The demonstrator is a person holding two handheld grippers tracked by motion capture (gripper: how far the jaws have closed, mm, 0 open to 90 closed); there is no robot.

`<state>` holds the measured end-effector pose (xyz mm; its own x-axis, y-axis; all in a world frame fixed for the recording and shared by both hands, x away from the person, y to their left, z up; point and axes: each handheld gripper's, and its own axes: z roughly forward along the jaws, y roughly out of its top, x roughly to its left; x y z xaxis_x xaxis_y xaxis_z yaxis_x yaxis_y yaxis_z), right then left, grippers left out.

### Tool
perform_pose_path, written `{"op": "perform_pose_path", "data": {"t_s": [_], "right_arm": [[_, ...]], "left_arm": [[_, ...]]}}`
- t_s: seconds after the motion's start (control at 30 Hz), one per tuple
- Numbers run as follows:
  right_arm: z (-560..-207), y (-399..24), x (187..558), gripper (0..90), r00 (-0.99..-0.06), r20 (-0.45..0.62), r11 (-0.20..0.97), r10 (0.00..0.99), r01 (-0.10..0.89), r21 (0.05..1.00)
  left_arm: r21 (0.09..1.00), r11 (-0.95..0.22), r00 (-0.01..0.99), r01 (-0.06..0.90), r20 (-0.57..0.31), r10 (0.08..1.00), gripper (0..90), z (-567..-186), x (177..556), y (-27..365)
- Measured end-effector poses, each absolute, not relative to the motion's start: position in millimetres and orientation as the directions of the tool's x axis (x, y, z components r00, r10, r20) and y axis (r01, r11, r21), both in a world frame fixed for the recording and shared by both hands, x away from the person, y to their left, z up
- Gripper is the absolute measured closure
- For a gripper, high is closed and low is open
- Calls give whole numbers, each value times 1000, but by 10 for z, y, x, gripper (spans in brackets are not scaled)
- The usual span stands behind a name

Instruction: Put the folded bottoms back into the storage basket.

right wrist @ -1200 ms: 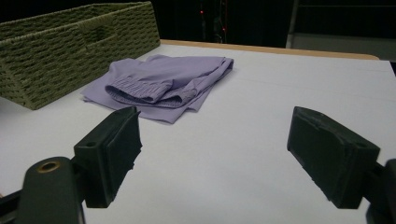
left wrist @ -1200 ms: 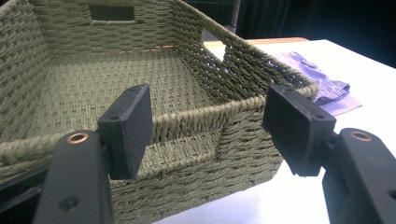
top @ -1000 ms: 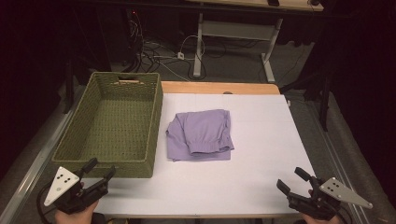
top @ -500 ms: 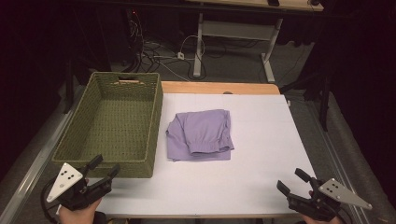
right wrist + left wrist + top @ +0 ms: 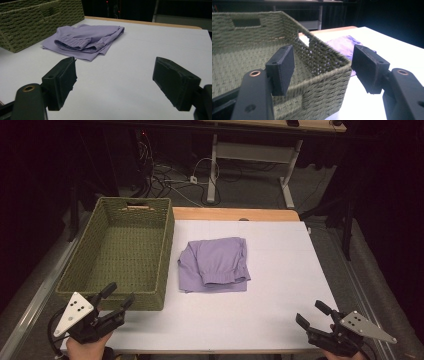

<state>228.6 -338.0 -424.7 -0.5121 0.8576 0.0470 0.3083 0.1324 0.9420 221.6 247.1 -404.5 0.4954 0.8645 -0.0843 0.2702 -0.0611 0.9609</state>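
A lilac garment (image 5: 215, 265) lies folded into a rough square near the middle of the white tabletop (image 5: 280, 285). A gathered, elastic-looking band runs along its folded upper layer, seen in the right gripper view, and the layers sit flat with a few soft creases. Just beside it, on its left in the high view, stands a green woven basket (image 5: 117, 255), rectangular, upright and open-topped, with a slot handle cut in its far end wall. The basket holds nothing. Its long right wall runs alongside the garment's left edge, close but apart from it.
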Motion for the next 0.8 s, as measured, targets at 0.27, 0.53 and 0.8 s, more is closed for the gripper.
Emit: {"op": "perform_pose_path", "data": {"t_s": [0.27, 0.53, 0.8], "right_arm": [[-4248, -3371, 2296, 197, -515, 45, 136, 856, 309, 941], [-4248, -3369, 2299, 198, -518, 45, 137, 854, 308, 942], [-4247, -3367, 2307, 198, -516, 46, 135, 856, 308, 942]], "left_arm": [[958, -66, 515, 278, -91, 852, 329, -4009, 2261, 2408], [958, -67, 532, 280, -97, 841, 333, -3941, 2297, 2375], [955, -70, 561, 287, -108, 821, 332, -3881, 2373, 2296]]}}
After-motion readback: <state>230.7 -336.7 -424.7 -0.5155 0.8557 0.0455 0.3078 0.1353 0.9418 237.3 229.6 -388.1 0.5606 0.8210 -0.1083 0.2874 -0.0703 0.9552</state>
